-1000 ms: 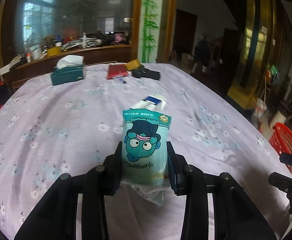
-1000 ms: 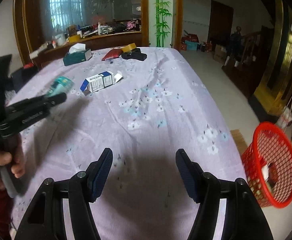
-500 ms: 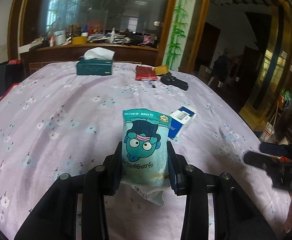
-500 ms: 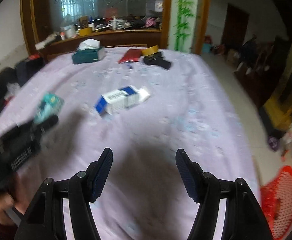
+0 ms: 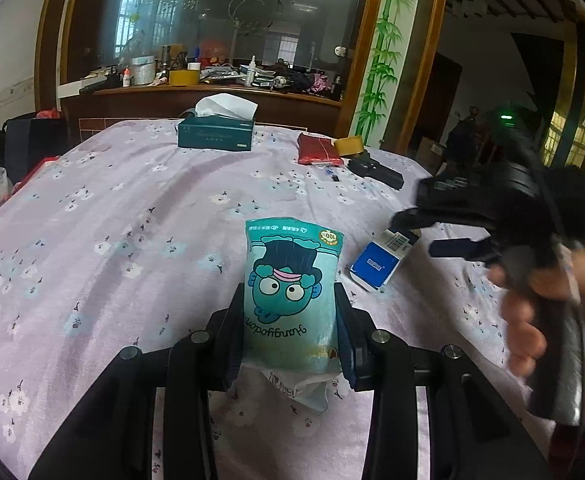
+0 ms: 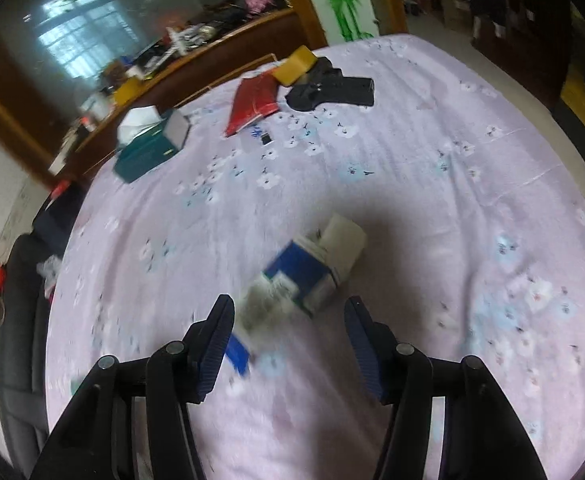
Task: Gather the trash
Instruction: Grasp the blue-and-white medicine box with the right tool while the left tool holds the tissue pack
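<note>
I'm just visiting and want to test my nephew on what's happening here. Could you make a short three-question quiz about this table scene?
1. True or false: the left claw is shut on the teal cartoon packet.
2. Which item lies nearest the open right claw? A) green tissue box B) blue and white carton C) red pouch
3. Fill in: the carton lies on a floral ____.

Key: 1 true; 2 B; 3 tablecloth.
</note>
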Tool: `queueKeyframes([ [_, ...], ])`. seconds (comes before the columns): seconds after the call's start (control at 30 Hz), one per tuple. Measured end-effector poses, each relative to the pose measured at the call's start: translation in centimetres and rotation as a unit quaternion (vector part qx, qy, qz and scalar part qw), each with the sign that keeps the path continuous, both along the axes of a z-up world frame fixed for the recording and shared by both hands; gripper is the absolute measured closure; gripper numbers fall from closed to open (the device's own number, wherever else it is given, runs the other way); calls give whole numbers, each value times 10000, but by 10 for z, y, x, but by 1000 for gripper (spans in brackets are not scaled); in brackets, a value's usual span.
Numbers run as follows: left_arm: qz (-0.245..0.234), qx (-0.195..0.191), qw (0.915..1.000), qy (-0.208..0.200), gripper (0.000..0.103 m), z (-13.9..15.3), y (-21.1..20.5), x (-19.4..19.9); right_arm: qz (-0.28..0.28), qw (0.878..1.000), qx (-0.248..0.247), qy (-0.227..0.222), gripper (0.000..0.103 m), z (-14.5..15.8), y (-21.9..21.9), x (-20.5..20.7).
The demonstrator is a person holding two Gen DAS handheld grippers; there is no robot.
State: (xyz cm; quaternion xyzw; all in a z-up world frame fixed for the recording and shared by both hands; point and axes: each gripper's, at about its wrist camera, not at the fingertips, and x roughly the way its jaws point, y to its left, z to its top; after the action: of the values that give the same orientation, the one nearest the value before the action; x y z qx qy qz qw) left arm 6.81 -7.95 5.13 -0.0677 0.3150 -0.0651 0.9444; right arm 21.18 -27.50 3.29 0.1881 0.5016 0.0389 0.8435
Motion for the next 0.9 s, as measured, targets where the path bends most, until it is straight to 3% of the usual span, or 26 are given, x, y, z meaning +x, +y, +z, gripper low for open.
queueKeyframes([
  [0.07,8,-25,10000,17,66,0,1,1,-119,9999,-87,52,42,-2,3,9],
  [0.13,14,-31,10000,28,66,0,1,1,-134,9985,-529,57,42,-2,15,18],
  [0.33,-16,-24,10000,8,66,1,0,1,-37,9953,-931,254,42,-17,25,18],
  [0.43,-34,-14,10000,12,66,1,-1,1,100,9949,-997,114,50,-15,26,7],
  [0.63,-96,137,9999,10,66,-1,-7,1,549,9918,-1120,-292,63,0,23,-39],
  [0.9,-178,389,9991,-61,65,-3,-18,-1,946,9832,-1190,-1010,63,12,25,-118],
])
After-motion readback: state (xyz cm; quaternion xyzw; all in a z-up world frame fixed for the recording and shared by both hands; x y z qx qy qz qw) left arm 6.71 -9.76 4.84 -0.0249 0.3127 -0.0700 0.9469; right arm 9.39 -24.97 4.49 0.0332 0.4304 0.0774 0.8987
